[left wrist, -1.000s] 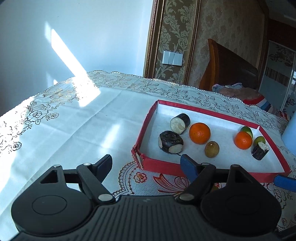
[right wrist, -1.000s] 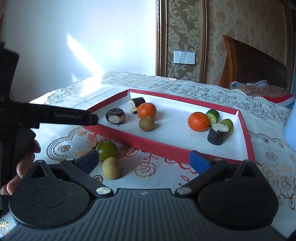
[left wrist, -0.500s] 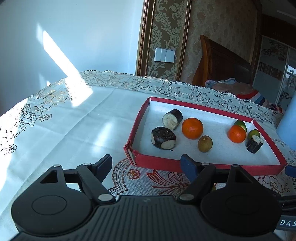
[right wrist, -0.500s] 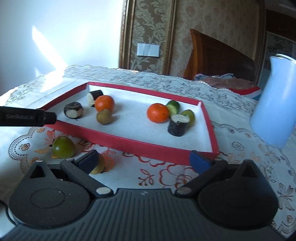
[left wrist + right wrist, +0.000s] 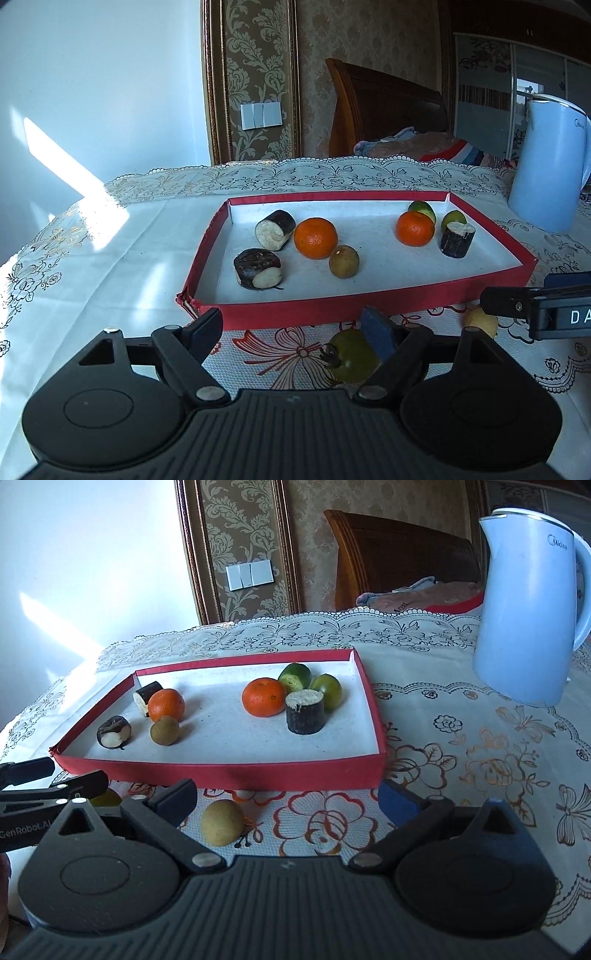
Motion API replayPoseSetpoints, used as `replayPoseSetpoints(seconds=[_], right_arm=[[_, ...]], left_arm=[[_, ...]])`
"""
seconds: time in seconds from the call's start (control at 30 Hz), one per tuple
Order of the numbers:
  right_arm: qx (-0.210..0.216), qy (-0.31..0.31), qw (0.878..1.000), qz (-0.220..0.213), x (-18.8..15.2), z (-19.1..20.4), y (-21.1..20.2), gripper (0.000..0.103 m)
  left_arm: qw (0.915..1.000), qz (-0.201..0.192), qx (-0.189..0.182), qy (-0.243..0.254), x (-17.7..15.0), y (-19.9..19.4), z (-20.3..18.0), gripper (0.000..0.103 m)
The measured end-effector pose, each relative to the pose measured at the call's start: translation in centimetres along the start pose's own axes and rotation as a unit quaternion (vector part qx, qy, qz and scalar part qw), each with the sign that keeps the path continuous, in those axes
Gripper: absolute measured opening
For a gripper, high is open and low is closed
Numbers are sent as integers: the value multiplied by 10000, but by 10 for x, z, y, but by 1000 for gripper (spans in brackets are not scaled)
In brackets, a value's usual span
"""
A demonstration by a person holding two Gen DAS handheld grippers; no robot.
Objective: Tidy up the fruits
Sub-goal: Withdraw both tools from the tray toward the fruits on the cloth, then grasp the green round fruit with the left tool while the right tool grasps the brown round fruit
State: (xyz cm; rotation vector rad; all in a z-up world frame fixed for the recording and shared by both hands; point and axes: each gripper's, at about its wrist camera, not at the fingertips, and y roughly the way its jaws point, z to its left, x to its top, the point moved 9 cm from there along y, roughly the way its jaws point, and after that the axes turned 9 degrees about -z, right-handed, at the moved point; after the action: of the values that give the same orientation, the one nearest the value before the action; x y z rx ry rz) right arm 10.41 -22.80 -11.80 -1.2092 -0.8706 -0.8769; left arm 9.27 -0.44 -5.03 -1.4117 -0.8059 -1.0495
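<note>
A red-rimmed shallow box (image 5: 332, 304) (image 5: 221, 773) holds two oranges (image 5: 316, 237) (image 5: 264, 696), dark cut sugarcane pieces (image 5: 457, 239) (image 5: 306, 716), a brown kiwi (image 5: 344, 261) (image 5: 165, 730) and green citrus (image 5: 326, 690). Outside, in front of the box, a green fruit (image 5: 345, 356) lies by my left gripper's (image 5: 295, 328) right finger, and a tan round fruit (image 5: 222, 821) lies between my right gripper's (image 5: 288, 801) fingers. Both grippers are open and empty, low over the cloth.
A pale blue kettle (image 5: 532, 602) (image 5: 546, 162) stands right of the box. The table has a lace cloth (image 5: 92, 258) with a floral mat (image 5: 461, 757). The right gripper's finger shows at the left view's right edge (image 5: 535, 306). A wooden headboard (image 5: 384, 107) stands behind.
Both grippers swung rightward and lower toward the loose fruits in front of the box. The green fruit now shows at the left gripper's right finger, the tan fruit between the right gripper's fingers.
</note>
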Motion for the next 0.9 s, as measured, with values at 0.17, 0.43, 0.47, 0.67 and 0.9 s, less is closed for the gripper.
replayPoseSetpoints(seconds=[0.17,0.43,0.47,0.67,0.9], right_arm=[[-158,-303,9994,-101,1,3,-3,103],[-53,-706,9973,197,-13,16,3,103],[-56,-726,9971,215,-13,16,3,103],[1,-606,9973,407,-19,14,8,103],[-20,-610,9967,535,-25,15,14,103]], left_arm=[[9996,-24,-209,200,-2,-2,-11,83],[9968,115,-148,776,-12,3,-27,83],[9970,135,-132,753,-12,4,-26,83],[9976,495,-78,483,-18,15,-14,85],[9976,685,-49,80,-22,22,-3,94]])
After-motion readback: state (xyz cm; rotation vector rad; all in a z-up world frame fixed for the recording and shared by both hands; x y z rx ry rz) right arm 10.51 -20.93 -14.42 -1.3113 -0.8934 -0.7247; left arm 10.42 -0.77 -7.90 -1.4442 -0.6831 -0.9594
